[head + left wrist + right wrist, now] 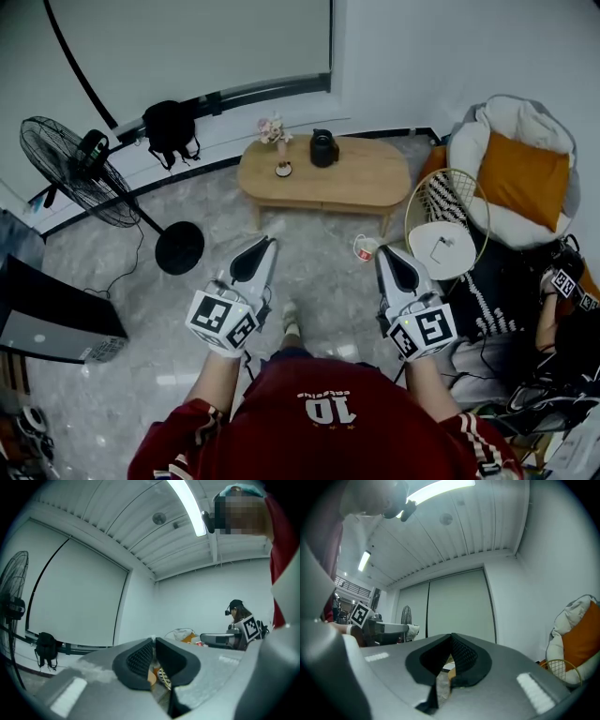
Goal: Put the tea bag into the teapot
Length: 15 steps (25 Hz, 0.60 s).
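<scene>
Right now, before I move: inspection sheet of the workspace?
Surface: wooden table ahead, across the floor.
Job's things: black teapot on table; tea bag not made out.
Clutter: flowers, small dish on table; cup on floor.
Tongs: left tongs a slit apart, empty; right tongs shut, empty.
Cables: fan cord on floor; tangle at right.
Surroundings: fan, black bag, beanbag chair, wire side table.

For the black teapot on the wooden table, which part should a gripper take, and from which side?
Probably the small raised part on its top, from above: the teapot stands upright on the wooden table with nothing over it. Which way its handle faces is too small to tell.
</scene>
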Motion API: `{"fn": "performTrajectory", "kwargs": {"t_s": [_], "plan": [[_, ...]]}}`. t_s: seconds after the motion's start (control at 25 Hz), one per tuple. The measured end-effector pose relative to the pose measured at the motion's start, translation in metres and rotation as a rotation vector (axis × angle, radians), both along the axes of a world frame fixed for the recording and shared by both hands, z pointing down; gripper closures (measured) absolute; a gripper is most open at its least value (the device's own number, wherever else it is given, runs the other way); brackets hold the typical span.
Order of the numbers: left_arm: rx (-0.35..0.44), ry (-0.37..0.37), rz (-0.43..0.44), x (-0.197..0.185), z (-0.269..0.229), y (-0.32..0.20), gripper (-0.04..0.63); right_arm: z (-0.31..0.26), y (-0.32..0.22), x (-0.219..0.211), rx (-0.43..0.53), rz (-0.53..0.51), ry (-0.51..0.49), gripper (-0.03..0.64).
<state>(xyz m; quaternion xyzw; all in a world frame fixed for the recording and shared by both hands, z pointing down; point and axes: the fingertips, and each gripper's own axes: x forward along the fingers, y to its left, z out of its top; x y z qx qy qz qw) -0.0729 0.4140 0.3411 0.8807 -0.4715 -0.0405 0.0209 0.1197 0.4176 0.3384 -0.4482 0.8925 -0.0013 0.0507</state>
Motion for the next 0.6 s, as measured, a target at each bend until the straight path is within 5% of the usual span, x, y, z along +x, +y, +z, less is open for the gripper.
{"fn": "performTrajectory", "kwargs": {"t_s": [0.6], "plan": [[0.006, 0.011, -0.005, 0.007, -0.003, 0.002, 0.569, -0.001, 0.004, 0.013, 0.003, 0.009, -0.018, 0.621]]}}
